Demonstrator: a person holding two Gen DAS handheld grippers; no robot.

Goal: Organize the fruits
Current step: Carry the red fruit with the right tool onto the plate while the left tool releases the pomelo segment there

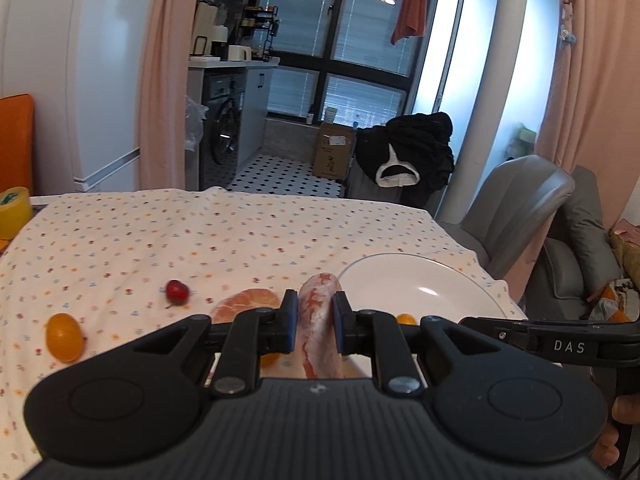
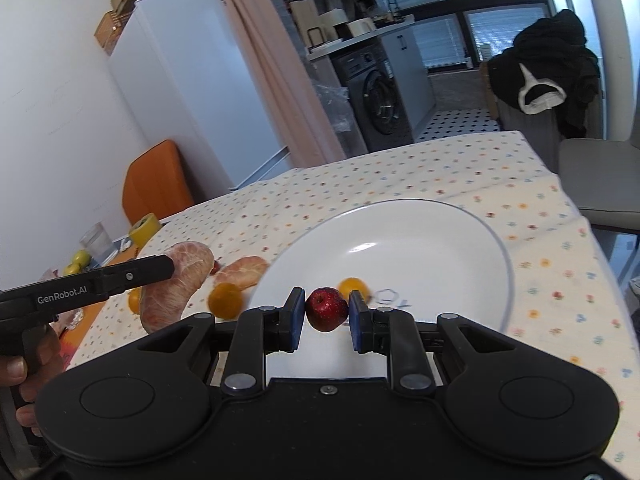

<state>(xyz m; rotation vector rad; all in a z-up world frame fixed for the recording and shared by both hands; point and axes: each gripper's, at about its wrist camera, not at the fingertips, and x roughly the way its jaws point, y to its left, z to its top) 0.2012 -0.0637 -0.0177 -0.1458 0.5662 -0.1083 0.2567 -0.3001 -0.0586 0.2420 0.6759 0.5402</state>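
Left wrist view: left gripper [image 1: 314, 320] clamps one pink grapefruit segment [image 1: 320, 320]; a second segment [image 1: 248, 302] lies on the tablecloth [image 1: 160, 232]. Right gripper [image 2: 325, 314] pinches one small red fruit [image 2: 326, 308] above the white plate [image 2: 440, 240]; one orange kumquat [image 2: 354, 286] sits inside.

White fridge [image 1: 80, 80], washing machine [image 1: 224, 128], dark windows [image 1: 340, 40], possibly evening.

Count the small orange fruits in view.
3 small orange fruits: one on the white round plate, one on the floral tablecloth beside the plate's rim, one farther left on the cloth. Others may be hidden.
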